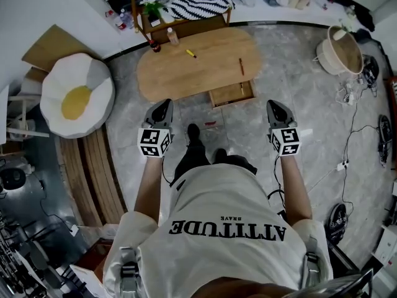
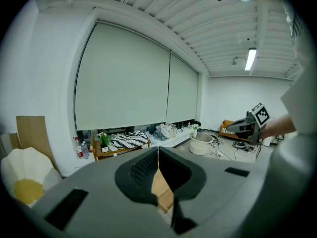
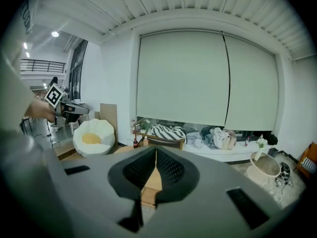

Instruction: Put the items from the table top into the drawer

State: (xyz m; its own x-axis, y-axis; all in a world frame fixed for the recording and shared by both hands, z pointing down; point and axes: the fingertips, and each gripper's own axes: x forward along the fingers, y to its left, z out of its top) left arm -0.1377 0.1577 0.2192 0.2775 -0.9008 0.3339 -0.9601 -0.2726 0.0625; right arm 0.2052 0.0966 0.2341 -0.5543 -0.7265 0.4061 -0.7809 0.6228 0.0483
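Clearly, the shirt (image 1: 218, 202) reads "ATTITUDE" and "BRAVE", upside down.

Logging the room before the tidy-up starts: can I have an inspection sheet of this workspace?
Surface: oval wooden table, mostly bare.
Job's things: yellow marker and brown stick lie on the table top; drawer stands open on the table's near side, with a thin item inside.
Clutter: clear bottle and dark bottle at the table's far edge; small red thing on the floor near the drawer.
Grippers: left claw and right claw both shut, empty, short of the table.
Cables: loose leads on the floor at right.
Surroundings: egg-shaped cushion, basket, wooden shelf with striped cloth.
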